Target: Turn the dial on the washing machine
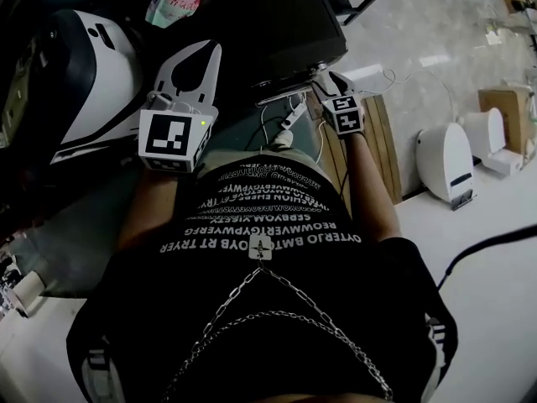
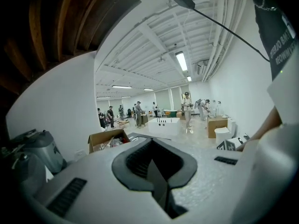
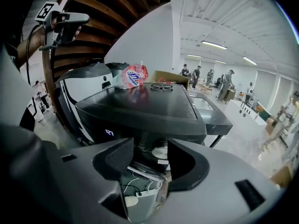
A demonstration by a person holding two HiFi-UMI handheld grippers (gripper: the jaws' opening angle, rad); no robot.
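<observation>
We are on the approach. The right claw [image 3: 150, 158] is released, its jaws standing apart with nothing held between them, and it is aimed down at the front of the dark washing machine [image 3: 154, 108]. The left claw [image 2: 152, 148] is clenched on nothing and held high at our left, pointing out into the room, so we judge it has no part in this step.

The washing machine stands just ahead of us. A detergent pouch [image 3: 131, 76] and a pair of glasses [image 3: 161, 87] lie on its lid, and a small lit display [image 3: 109, 132] sits on its front edge. We cannot pick out the dial for certain. A pale round disc [image 3: 161, 152] shows under the overhang of the lid, right in the gap between the right claw's jaws, and we judge that to be it.

To do this well, we keep the jaws wide and the disc centred between them. We come in square to the machine's face and close evenly on the rim, not on one edge. Then we turn by rolling the wrist about the dial's own axis, without pulling or levering. The overhang above is one risk. The loose white cables [image 3: 140, 186] below are another, so a low approach could snag them.
</observation>
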